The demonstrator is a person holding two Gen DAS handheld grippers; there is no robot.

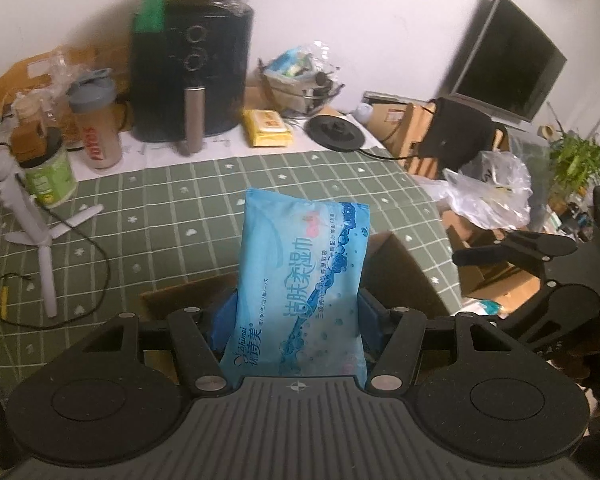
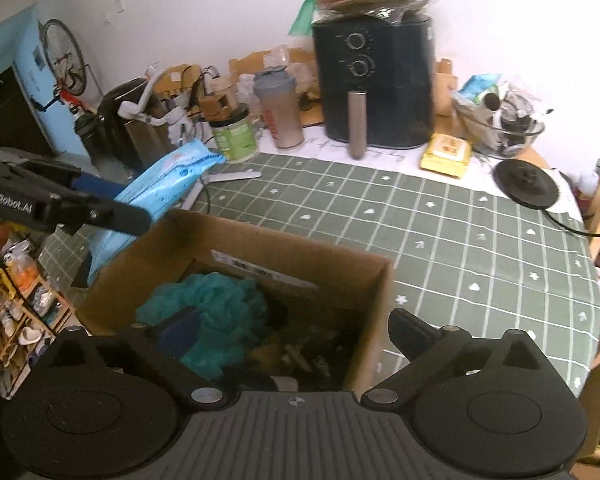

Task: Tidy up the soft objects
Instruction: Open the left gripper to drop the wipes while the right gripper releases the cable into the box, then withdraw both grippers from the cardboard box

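A blue wet-wipe pack (image 1: pixel 300 272) stands upright between the blue pads of my left gripper (image 1: pixel 298 312), which is shut on its lower part. Under it is an open cardboard box (image 1: pixel 396 256) on the green checked tablecloth. In the right wrist view the same pack (image 2: pixel 168 184) hangs in the left gripper (image 2: pixel 100 208) just beyond the box's far left corner. My right gripper (image 2: pixel 290 326) is open wide over the box (image 2: pixel 260 236), nothing between its fingers. A teal mesh cloth (image 2: pixel 220 312) and dark items lie inside. A yellow wipe pack (image 2: pixel 446 155) lies near the back.
A black air fryer (image 2: pixel 374 80), a shaker bottle (image 2: pixel 280 112), a green can (image 2: pixel 236 136), a glass bowl (image 2: pixel 500 128) and a black kettle base (image 2: pixel 526 184) line the back. A white tripod (image 1: pixel 44 240) with a cable lies left. The table edge drops off right.
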